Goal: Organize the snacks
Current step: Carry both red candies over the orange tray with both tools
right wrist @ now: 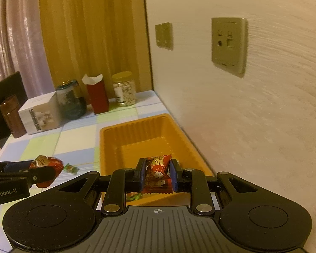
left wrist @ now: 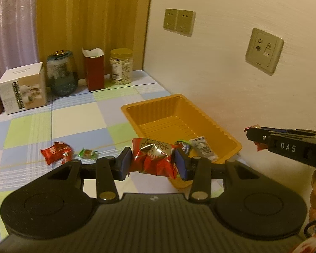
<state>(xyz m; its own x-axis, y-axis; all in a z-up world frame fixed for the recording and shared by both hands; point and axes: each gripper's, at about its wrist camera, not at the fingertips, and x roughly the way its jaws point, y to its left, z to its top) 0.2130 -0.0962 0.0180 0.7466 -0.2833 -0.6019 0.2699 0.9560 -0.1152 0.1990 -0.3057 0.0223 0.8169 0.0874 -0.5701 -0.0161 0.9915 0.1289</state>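
Observation:
My left gripper (left wrist: 152, 161) is shut on a crumpled red snack packet (left wrist: 152, 158), held above the table just left of the orange tray's (left wrist: 158, 109) near corner. My right gripper (right wrist: 157, 174) is shut on a flat red candy wrapper (right wrist: 158, 172), hanging over the near end of the orange tray (right wrist: 132, 135). A white-labelled packet (left wrist: 203, 147) and a green-edged sweet (left wrist: 182, 143) lie in the tray's near end. On the checked cloth another red packet (left wrist: 55, 151) and a green-wrapped candy (left wrist: 87, 153) lie loose. The right gripper (left wrist: 255, 136) shows at the right of the left wrist view.
At the back stand a white box (left wrist: 23, 88), a dark glass jar (left wrist: 62, 73), an open red carton (left wrist: 94, 69) and a yellow-lidded nut jar (left wrist: 121, 66). A brown cylinder (right wrist: 11, 116) stands far left. The wall with sockets (left wrist: 264, 50) runs close along the tray's right side.

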